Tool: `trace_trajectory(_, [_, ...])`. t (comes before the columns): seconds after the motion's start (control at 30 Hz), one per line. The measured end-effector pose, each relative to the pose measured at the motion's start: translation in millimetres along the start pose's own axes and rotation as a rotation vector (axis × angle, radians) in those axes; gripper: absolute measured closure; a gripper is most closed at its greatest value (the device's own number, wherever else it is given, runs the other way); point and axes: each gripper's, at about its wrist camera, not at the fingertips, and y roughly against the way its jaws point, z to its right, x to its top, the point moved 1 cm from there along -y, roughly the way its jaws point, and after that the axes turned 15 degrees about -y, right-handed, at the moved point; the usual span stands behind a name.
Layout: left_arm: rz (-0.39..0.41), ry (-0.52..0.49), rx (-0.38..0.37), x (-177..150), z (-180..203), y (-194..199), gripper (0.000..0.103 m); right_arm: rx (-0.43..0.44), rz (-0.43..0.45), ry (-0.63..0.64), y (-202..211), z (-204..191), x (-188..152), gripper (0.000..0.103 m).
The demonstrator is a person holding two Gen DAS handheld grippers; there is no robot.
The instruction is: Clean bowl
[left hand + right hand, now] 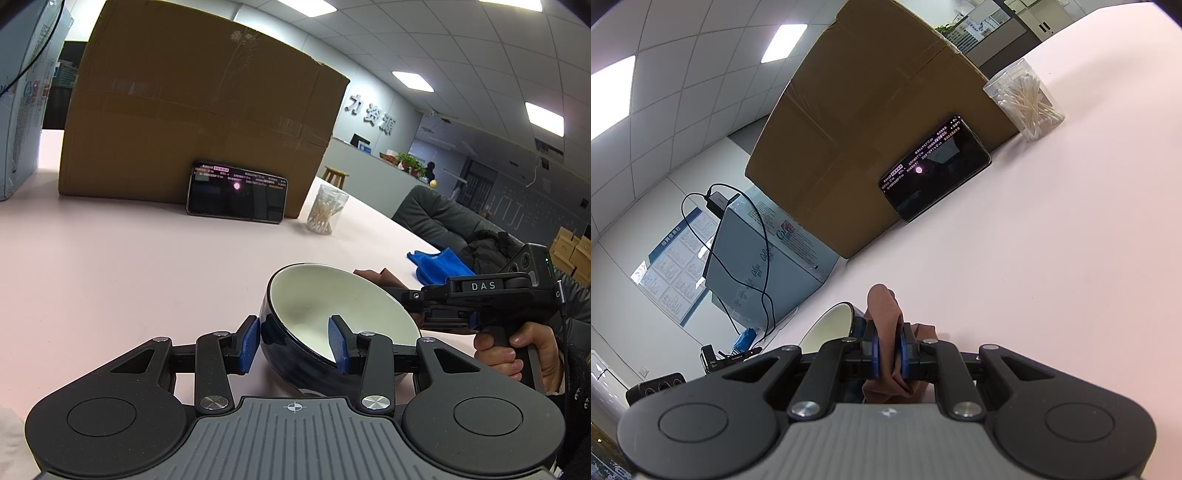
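Note:
A bowl [332, 306], dark blue outside and white inside, sits tilted on the pink table [110, 266] with its opening facing up and to the right. My left gripper [295, 343] is shut on the bowl's near wall, one blue pad outside and one inside. My right gripper [887, 350] is shut on a brown cloth [882, 306], which pokes up past the pads beside the bowl's rim [831, 325]. In the left wrist view the right gripper [402, 295], held by a hand [517, 350], reaches in from the right behind the bowl, and a bit of the brown cloth [373, 275] shows over the far rim.
A large cardboard box [199, 122] stands at the back with a phone [236, 192] leaning on it. A clear jar of cotton swabs [325, 210] is beside the box. A blue cloth [439, 262] lies near the table's right edge. A light blue box [18, 110] stands far left.

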Motion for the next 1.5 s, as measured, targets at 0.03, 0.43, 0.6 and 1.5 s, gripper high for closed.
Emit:
trace_trajectory(0.03, [0.001,-0.002,0.001,0.3,1.2,0.5,0.063,-0.001,0.000,0.000,-0.2,0.4,0.5,0.089])
trace_trajectory(0.43, [0.003,-0.008,0.005,0.1,3.5,2.1,0.063,0.010,0.008,0.006,2.7,-1.9,-1.9,0.089])
trace_trajectory(0.6, [0.002,-0.009,0.006,0.1,4.7,0.9,0.063,0.030,0.016,0.010,4.7,-3.0,-1.2,0.089])
trace_trajectory(1.5, [0.006,-0.040,0.028,1.8,7.9,1.9,0.064,0.083,0.017,-0.033,11.1,-3.0,-1.0,0.089])
